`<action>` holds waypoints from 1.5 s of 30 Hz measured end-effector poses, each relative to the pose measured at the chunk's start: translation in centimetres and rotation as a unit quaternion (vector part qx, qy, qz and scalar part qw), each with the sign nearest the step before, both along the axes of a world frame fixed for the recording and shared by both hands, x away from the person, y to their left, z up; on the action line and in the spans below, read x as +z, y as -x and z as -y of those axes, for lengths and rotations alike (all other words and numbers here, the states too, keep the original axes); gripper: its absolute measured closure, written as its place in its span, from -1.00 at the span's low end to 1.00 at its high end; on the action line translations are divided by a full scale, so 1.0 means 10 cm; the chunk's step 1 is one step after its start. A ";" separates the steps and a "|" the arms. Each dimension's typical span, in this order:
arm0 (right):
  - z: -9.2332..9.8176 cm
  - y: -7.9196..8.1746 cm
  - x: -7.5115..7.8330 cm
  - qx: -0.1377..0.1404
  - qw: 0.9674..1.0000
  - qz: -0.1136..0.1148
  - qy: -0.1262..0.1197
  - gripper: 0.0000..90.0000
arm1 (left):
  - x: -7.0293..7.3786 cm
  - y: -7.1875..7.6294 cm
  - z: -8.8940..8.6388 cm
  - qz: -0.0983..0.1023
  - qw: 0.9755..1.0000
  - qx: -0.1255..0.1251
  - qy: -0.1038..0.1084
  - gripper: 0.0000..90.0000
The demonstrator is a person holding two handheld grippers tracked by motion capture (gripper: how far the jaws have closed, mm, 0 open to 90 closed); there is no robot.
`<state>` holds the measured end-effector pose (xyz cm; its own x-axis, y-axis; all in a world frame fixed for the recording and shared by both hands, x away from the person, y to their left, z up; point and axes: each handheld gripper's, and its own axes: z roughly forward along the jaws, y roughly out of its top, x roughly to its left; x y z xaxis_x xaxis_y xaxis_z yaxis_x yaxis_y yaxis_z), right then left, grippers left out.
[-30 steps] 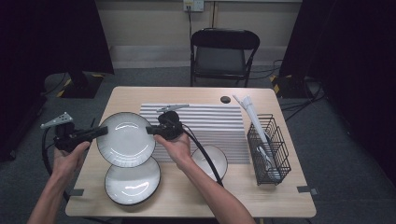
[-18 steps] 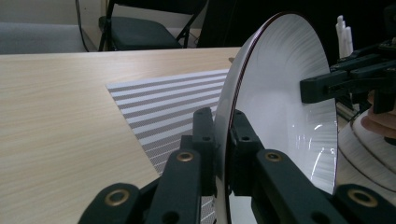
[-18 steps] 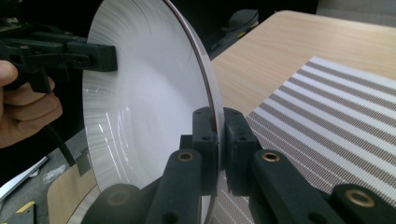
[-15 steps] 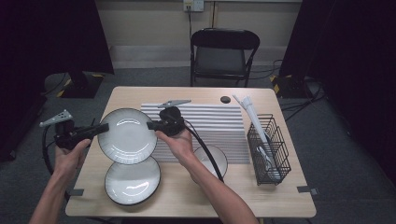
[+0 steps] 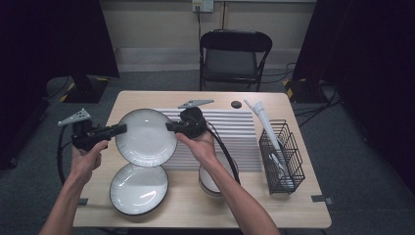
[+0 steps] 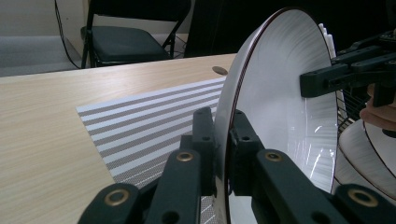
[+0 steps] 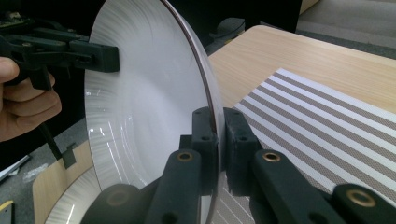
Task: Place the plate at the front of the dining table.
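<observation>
A white plate with a dark rim (image 5: 146, 138) hangs above the table, held from both sides. My left gripper (image 5: 119, 130) is shut on its left rim, and my right gripper (image 5: 171, 128) is shut on its right rim. In the left gripper view the plate (image 6: 285, 107) stands on edge between my jaws (image 6: 223, 140), with the other gripper clamped on its far rim. The right gripper view shows the same plate (image 7: 144, 102) pinched at its rim by my right gripper (image 7: 215, 135). A second plate (image 5: 139, 189) lies flat on the table under it.
A striped mat (image 5: 230, 134) covers the table's middle. A bowl (image 5: 218, 177) sits under my right forearm. A black wire basket (image 5: 281, 155) with white utensils stands at the right. A small dark disc (image 5: 236, 104) lies near the far edge, with a folding chair (image 5: 235, 54) beyond.
Both grippers have lifted the plate and carried it toward the far side of the table, away from the plate left lying below.
</observation>
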<state>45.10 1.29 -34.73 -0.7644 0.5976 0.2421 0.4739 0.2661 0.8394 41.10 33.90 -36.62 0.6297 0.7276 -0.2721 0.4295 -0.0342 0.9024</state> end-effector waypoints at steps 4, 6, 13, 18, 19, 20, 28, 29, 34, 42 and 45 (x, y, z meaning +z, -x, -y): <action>0.07 0.00 0.03 0.000 1.000 0.008 0.005 0.88 | 0.00 -0.04 0.06 0.001 1.000 -0.011 0.002 0.87; 0.10 0.00 0.04 -0.001 1.000 0.008 0.006 0.87 | 0.01 -0.05 0.10 0.003 1.000 -0.012 0.002 0.87; 0.20 0.00 0.07 0.004 1.000 0.011 -0.004 0.84 | 0.07 -0.10 0.21 0.005 1.000 -0.027 0.003 0.86; 0.29 -0.02 0.06 0.003 1.000 0.008 -0.016 0.86 | 0.04 -0.17 0.27 -0.002 0.999 -0.038 0.016 0.86; 0.31 -0.02 0.06 0.003 1.000 0.004 -0.017 0.86 | 0.03 -0.19 0.28 -0.003 0.999 -0.041 0.015 0.86; 0.32 -0.03 0.05 0.002 1.000 0.003 -0.016 0.86 | 0.02 -0.20 0.30 -0.005 0.999 -0.043 0.015 0.86; 0.49 -0.08 0.00 -0.009 1.000 0.006 -0.021 0.86 | -0.05 -0.32 0.44 -0.019 0.998 -0.059 0.022 0.86; 0.51 -0.08 0.00 -0.009 1.000 0.007 -0.025 0.86 | -0.05 -0.33 0.46 -0.020 0.998 -0.061 0.022 0.86; 0.58 -0.10 -0.01 -0.015 1.000 0.008 -0.019 0.86 | -0.09 -0.38 0.54 -0.027 0.997 -0.069 0.018 0.86; 0.64 -0.12 -0.05 -0.023 1.000 0.009 -0.017 0.87 | -0.15 -0.45 0.59 -0.034 0.996 -0.075 0.019 0.84; 0.64 -0.13 -0.07 -0.025 1.000 0.008 -0.014 0.87 | -0.17 -0.48 0.60 -0.039 0.996 -0.077 0.024 0.82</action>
<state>46.38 -5.08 -35.46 -0.7373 0.6289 0.2468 0.4724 0.2188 0.8538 45.89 27.88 -38.36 0.7083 0.6095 -0.3561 0.4909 -0.0627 0.8690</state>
